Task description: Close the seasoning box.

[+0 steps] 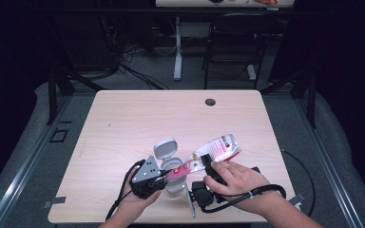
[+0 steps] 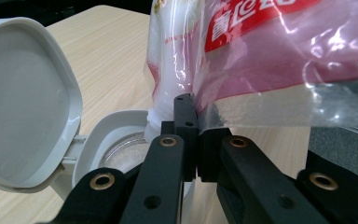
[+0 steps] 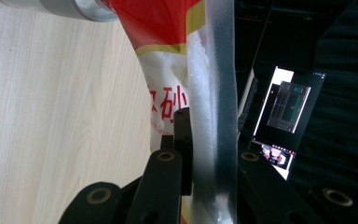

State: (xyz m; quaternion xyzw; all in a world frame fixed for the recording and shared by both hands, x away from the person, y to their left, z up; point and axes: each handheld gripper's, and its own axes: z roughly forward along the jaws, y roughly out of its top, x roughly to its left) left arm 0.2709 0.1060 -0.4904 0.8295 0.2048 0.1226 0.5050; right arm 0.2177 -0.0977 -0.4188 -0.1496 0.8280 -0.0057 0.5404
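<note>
While the clear plastic bag of white sugar hangs tilted over the near middle of the pale wooden table, its low corner points down into the open grey-white jar just left of it, so the work in hand looks like pouring. The left gripper is clenched on that low corner; in the left gripper view its black jaws stand pressed together with a fold of film pinched between them. The right gripper grips the bag farther up, and the right gripper view has its jaws closed across the flat welded edge of the bag, with the grains bulging beside it. I judge the bag soft and limp, with no shape of its own: the loose sugar will slide toward whichever end is lower, so its weight shifts as it tilts. The glossy film, printed in red and white, is likely slippery, so the sealed seams and corners, where the plastic is doubled and free of grains, seem the safest places to hold. By contrast the jar is rigid, with a rounded, smooth plastic collar and a hinged lid thrown back to the left, matt on its inner face.
</note>
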